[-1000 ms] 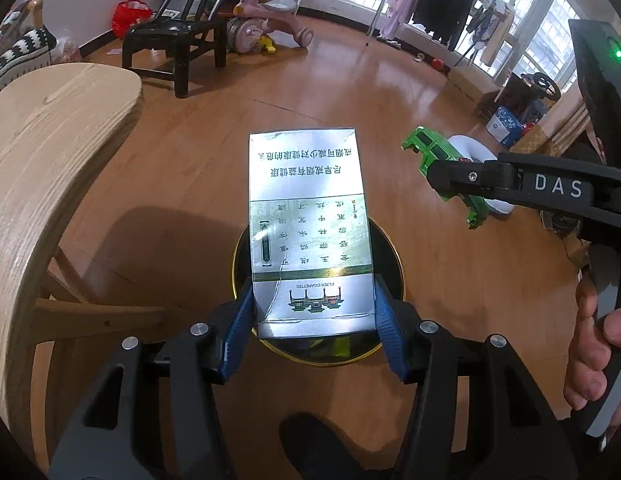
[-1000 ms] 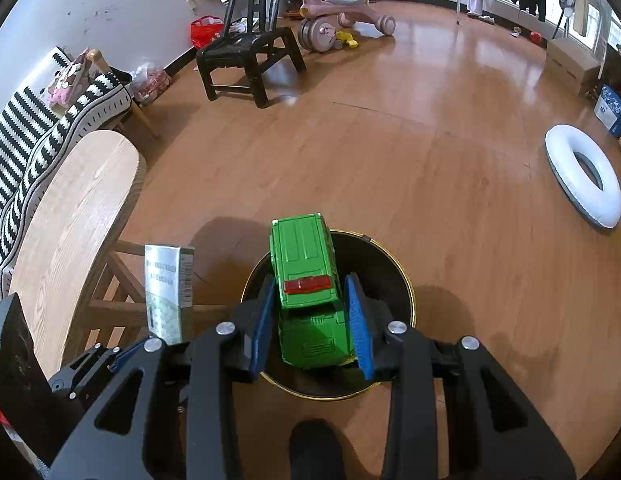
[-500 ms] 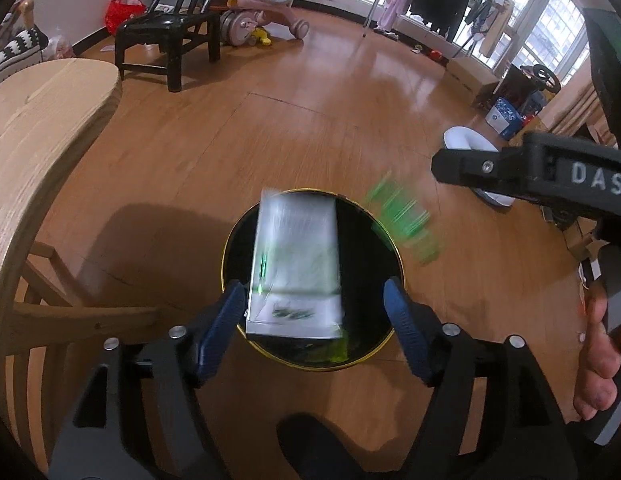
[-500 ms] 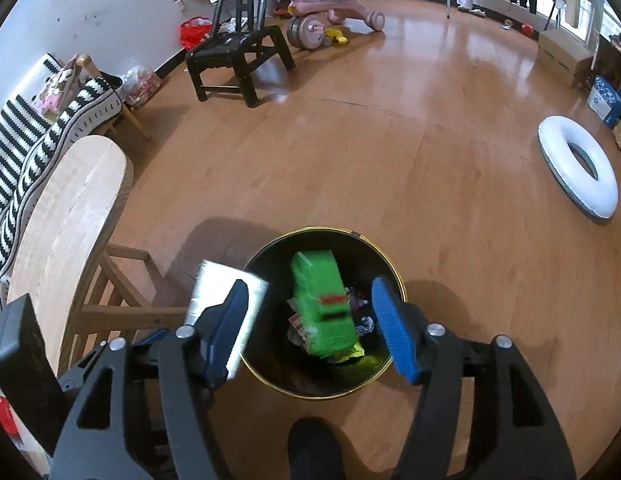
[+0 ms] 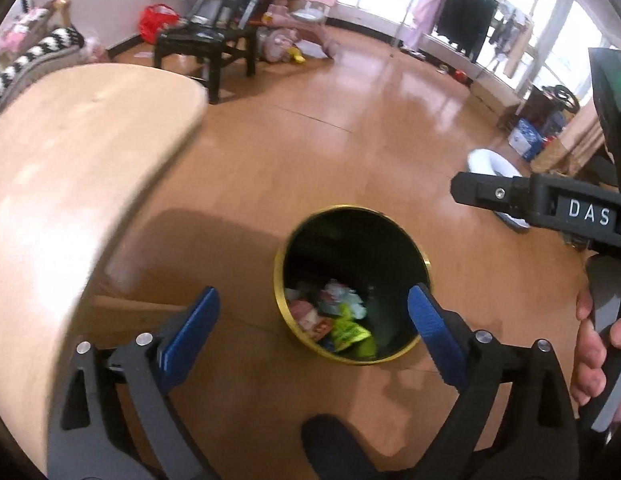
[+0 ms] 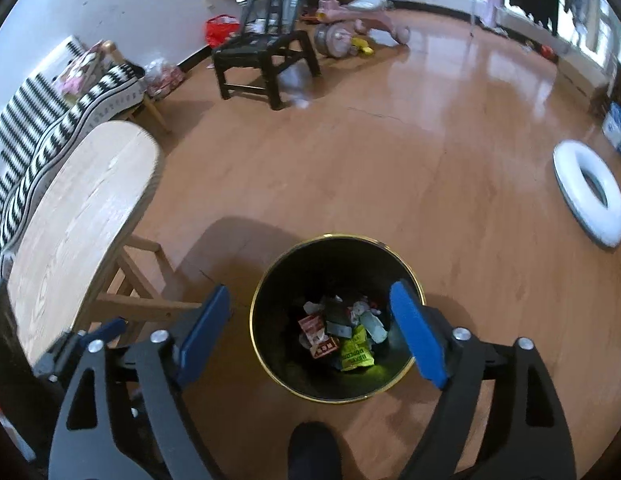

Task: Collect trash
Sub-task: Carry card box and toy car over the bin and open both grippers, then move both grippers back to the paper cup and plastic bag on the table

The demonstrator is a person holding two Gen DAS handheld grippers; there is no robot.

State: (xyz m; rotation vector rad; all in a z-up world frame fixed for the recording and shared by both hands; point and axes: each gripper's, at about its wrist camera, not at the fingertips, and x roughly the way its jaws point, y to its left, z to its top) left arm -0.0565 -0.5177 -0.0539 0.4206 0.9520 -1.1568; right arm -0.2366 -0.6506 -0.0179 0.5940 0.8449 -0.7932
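Wooden floor [image 6: 390, 168]: carries all items listed.
Round wooden table [image 6: 78, 216]: left of the bin.
Black bin with gold rim [image 6: 266, 344]: stands on the floor below both tongs; holds mixed trash.
Left tongs [image 5: 312, 320]: released, blue pads wide apart, holding nothing.
Right tongs [image 6: 310, 330]: released, holding nothing.
Yellow-green snack wrapper [image 6: 356, 350]: lies among the wrappers at the bin's bottom.

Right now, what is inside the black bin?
The black bin holds a heap of crumpled wrappers: a yellow-green packet, a red-and-white one, pale scraps. Whatever lies beneath the heap is covered. Both grippers hang open above.
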